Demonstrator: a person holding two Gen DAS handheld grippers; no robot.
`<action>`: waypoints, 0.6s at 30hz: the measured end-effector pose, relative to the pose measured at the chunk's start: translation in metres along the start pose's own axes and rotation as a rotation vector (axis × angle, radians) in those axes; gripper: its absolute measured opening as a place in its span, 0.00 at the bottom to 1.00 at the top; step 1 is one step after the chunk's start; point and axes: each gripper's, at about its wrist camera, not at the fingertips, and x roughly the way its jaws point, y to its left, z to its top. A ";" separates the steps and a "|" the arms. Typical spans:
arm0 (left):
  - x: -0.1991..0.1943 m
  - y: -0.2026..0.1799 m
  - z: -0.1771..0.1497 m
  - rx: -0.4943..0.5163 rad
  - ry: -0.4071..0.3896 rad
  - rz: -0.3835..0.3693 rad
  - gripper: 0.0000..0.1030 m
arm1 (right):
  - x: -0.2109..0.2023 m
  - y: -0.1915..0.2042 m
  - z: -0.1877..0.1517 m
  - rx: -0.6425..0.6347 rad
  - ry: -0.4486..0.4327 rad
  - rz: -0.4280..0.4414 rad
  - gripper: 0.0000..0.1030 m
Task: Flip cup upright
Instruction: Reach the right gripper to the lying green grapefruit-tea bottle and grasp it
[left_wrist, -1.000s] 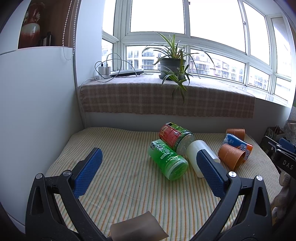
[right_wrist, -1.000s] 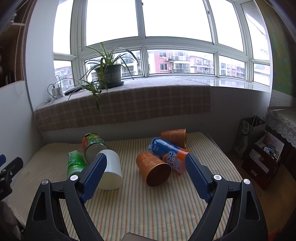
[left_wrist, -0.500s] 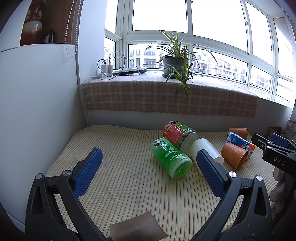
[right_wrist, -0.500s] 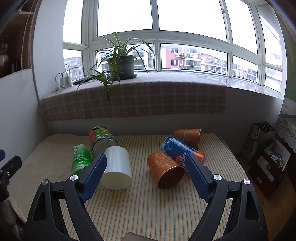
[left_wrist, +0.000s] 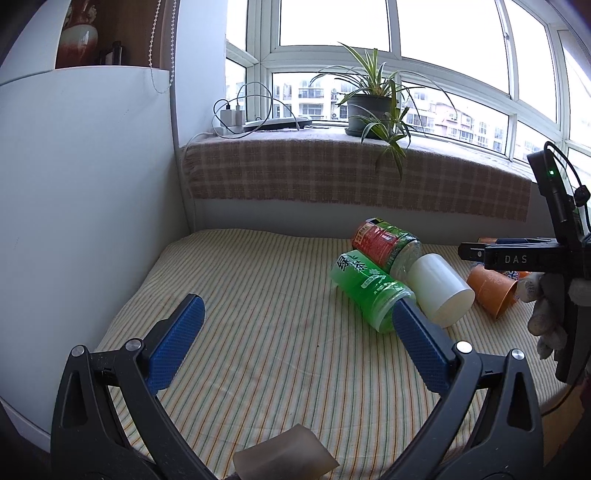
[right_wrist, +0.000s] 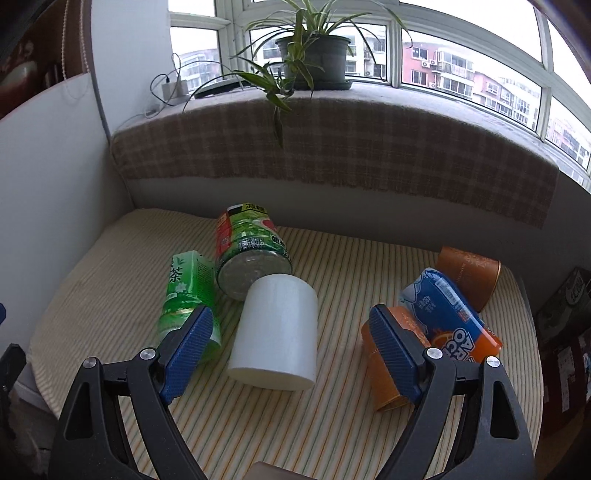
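Fingers of the right gripper (right_wrist: 291, 345) spread wide, blue pads (right_wrist: 189, 352) clear of everything, nothing between them; left gripper (left_wrist: 295, 347) likewise spread wide and holding nothing, hovering over the striped cloth (left_wrist: 258, 332).

Right wrist view, nearest first: white cup (right_wrist: 275, 332) lying on its side on the cloth, open rim toward the camera, framed between the two pads but untouched; green tea bottle (right_wrist: 186, 291) on its side just left of it, partly behind the left pad; orange cup (right_wrist: 384, 369) on its side to the right, partly behind the right pad.

Next back: red-and-green labelled jar (right_wrist: 247, 247) lying down, its clear end touching the closed end of the white cup; blue-and-orange bottle (right_wrist: 450, 317) resting against the orange cup; second orange cup (right_wrist: 469, 275) on its side behind that.

Farthest: plaid cover (right_wrist: 332, 136) draped over the window ledge; potted plant (right_wrist: 314, 55) on the ledge; chargers (right_wrist: 171, 88) with cables at the ledge's left end.

Left wrist view: right gripper's body, held in a gloved hand (left_wrist: 546, 310), at the right edge beside the orange cup.
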 end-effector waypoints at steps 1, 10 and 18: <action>0.000 0.002 -0.002 -0.003 0.006 0.006 1.00 | 0.009 0.002 0.005 -0.014 0.028 0.013 0.84; 0.001 0.018 -0.010 -0.024 0.037 0.050 1.00 | 0.073 0.014 0.048 -0.045 0.176 0.102 0.84; 0.000 0.031 -0.013 -0.046 0.045 0.075 1.00 | 0.105 0.020 0.070 -0.062 0.227 0.067 0.84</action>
